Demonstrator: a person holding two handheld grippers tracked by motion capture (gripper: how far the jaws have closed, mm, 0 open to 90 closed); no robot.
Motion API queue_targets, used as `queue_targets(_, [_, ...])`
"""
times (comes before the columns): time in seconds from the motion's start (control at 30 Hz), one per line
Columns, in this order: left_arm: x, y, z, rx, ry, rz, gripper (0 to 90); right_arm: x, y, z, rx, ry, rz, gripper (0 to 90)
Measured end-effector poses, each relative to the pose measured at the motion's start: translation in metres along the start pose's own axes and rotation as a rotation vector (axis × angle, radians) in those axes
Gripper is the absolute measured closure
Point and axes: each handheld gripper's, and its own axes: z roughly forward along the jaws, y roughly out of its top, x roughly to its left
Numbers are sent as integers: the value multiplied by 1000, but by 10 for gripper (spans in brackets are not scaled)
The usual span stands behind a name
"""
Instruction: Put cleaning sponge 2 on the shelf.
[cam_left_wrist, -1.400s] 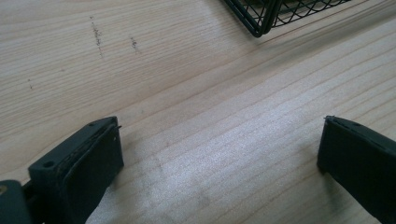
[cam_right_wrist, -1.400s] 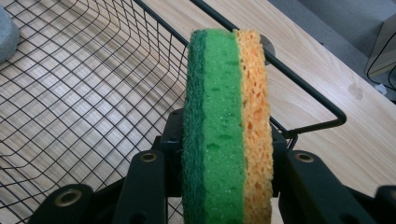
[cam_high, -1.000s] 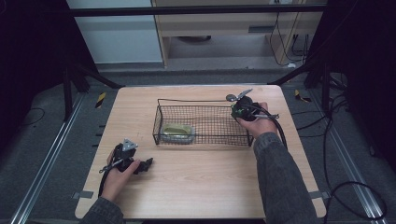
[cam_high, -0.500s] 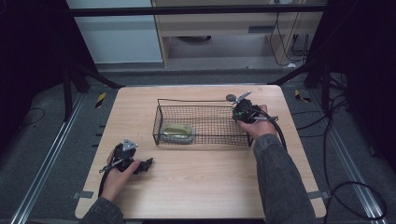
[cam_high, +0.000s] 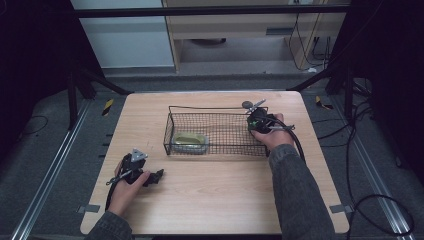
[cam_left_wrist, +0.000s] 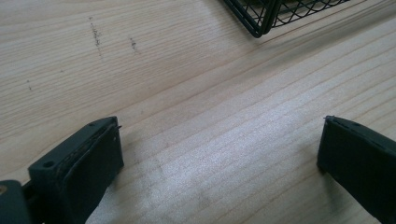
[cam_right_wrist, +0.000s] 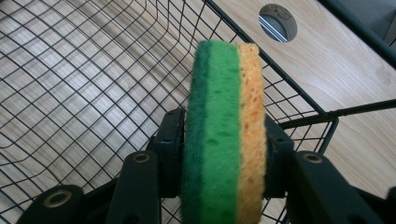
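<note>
My right gripper (cam_high: 257, 120) hovers over the right end of the black wire basket (cam_high: 210, 108). A green and yellow sponge (cam_right_wrist: 224, 93) stands on edge between its pads, above the basket's mesh (cam_right_wrist: 70, 93). Its jaws have just been opening a little, but the pads still touch both faces of the sponge. At the front left of the table my left gripper (cam_high: 156, 176) rests in the person's hand. Its jaws are spread wide over bare wood, so the left gripper (cam_left_wrist: 219, 154) is open with nothing between them.
A pale green item in clear wrap (cam_high: 189, 142) lies at the basket's left end. A round cable hole (cam_high: 247, 105) sits in the table (cam_high: 215, 200) just behind the basket's right corner. One corner of the basket (cam_left_wrist: 261, 23) lies ahead of the left gripper.
The right gripper with the sponge has edged slightly nearer, over the basket's right end. The left hand and gripper have not moved.
</note>
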Motion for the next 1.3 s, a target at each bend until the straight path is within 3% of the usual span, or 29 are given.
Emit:
queue_targets(0.2, [0, 0, 0, 0, 0, 1, 0, 1, 1, -4, -12, 3, 10, 523])
queue_targets(0.67, [0, 0, 0, 2, -1, 3, 0, 5, 2, -19, -36, 21, 10, 527])
queue_targets(0.97, [0, 0, 0, 1, -2, 4, 0, 15, -3, -28, -48, 63, 22, 535])
queue_targets(1.3, [0, 0, 0, 1, -2, 3, 0, 20, -7, -38, -60, 95, 46, 474])
